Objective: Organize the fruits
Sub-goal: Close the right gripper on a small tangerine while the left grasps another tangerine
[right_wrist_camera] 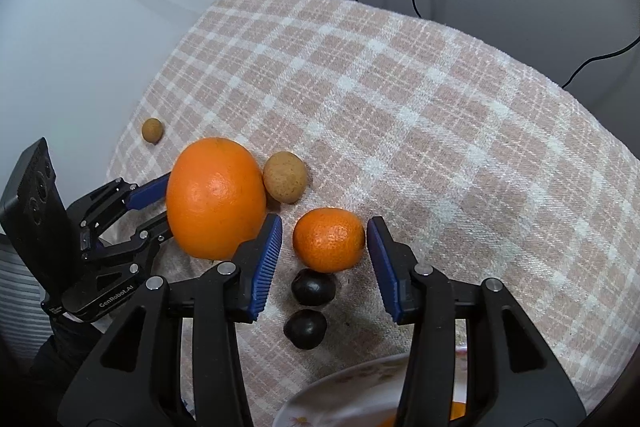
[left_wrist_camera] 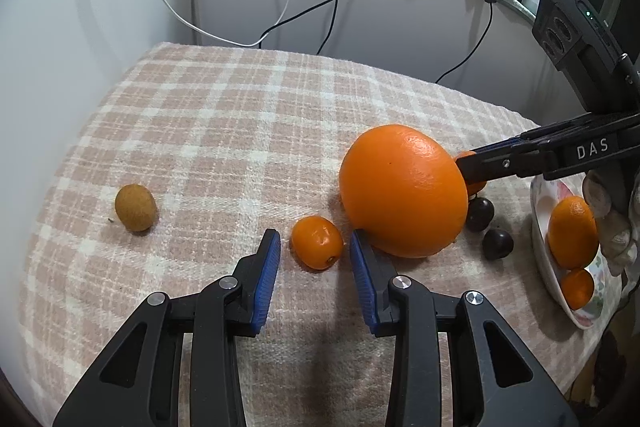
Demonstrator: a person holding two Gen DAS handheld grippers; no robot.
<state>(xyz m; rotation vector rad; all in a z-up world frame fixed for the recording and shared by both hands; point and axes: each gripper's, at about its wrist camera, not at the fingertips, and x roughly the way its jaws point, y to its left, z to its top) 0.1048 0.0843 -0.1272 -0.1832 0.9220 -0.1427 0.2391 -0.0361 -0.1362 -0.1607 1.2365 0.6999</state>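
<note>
left hand-held gripper: jaws apart, tipped down at the cloth-covered bench. small orange dead ahead, right at the fingertips and in line with the gap, a sliver of cloth showing on either side, so not clamped. long axis of that fruit slanting across the gap. pressing in on the right finger, the big orange, close enough that a squeeze probably nudges it.

right hand-held gripper: jaws apart as well, straddling the mandarin. right pad all but on the peel, thin gap at the left pad; cannot tell whether there is contact on the right. just behind the mandarin, toward the near edge of the bench, two dark fruits, one after the other between the fingers. past them, at the near edge, the plate, with two oranges already on it in the left wrist view.

each fruit nearest its own hand; right hand clearly nearer the plate. next, most likely, a short squeeze on both, then a lift.
</note>
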